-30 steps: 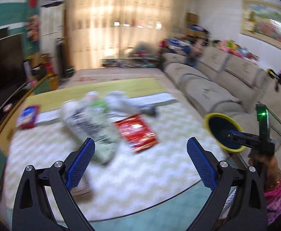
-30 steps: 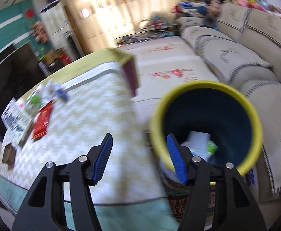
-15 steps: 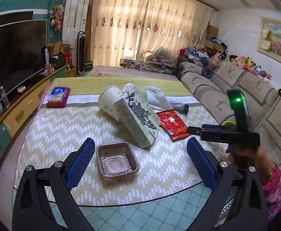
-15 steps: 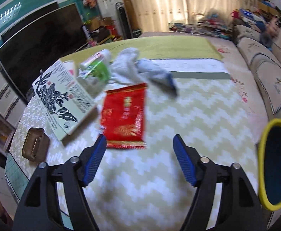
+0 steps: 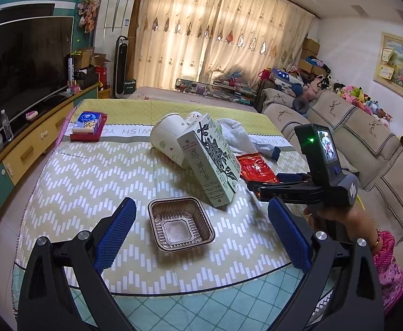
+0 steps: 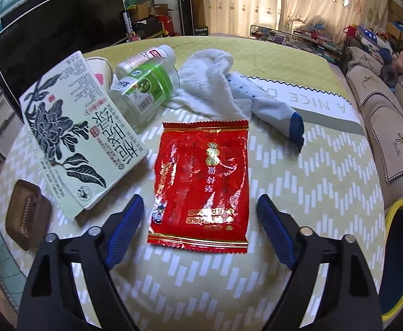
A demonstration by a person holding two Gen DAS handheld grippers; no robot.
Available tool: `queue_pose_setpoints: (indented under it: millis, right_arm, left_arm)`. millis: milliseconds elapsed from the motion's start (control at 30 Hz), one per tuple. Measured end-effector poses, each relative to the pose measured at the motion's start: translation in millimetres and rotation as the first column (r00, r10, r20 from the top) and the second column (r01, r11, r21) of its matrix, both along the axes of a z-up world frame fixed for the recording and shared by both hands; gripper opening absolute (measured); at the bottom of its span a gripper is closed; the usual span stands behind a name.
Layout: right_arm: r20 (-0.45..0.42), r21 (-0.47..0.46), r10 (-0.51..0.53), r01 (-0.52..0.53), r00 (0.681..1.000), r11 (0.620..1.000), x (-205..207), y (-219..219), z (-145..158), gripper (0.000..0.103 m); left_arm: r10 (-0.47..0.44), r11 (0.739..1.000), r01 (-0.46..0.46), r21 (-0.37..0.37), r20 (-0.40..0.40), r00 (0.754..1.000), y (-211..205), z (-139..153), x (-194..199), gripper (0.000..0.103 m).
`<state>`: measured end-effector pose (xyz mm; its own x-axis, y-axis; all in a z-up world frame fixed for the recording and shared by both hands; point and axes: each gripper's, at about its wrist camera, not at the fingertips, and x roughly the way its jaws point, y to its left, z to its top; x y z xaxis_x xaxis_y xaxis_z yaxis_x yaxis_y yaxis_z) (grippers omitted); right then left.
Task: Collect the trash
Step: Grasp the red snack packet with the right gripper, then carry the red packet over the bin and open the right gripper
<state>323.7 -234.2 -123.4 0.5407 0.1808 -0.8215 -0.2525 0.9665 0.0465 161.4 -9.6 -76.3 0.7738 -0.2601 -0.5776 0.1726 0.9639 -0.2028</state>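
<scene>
While both grippers hover over the desk (image 5: 85,171) with jaws spread wide and nothing held, the trash lies scattered on the zigzag cloth. Left gripper (image 5: 201,237): the brown plastic tray (image 5: 180,223) sits right between its fingertips, just ahead; the green tea carton (image 5: 212,162) leans ahead and slightly right, against a white paper cup (image 5: 166,138). Right gripper (image 6: 200,231): the carton (image 6: 77,135) is ahead to its left, the tray (image 6: 26,215) further left at the desk edge, a clear bottle (image 6: 146,85) beyond the carton. The red snack wrapper (image 6: 201,184) lies flat directly between the fingers, its near edge just ahead. White cloth (image 6: 212,82) beyond it. Yellow-rimmed bin (image 6: 402,259) far right, off the desk.
</scene>
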Motion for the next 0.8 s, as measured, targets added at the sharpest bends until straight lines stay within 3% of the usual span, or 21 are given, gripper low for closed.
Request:
queue_pose_setpoints:
  millis: [233, 800]
  right_arm:
    - [0.014, -0.020, -0.008, 0.008, 1.000, 1.000, -4.2, -4.0, -2.8, 0.057]
    - [0.040, 0.072, -0.023, 0.020, 0.999, 0.997, -62.0, -49.8, 13.5, 0.053]
  left_arm:
    - [-0.007, 1.000, 0.007, -0.004, -0.016, 1.000, -4.5, -5.7, 3.5, 0.095]
    - [-0.022, 1.000, 0.022, 0.006, -0.017, 1.000, -14.4, -11.4, 4.3, 0.095]
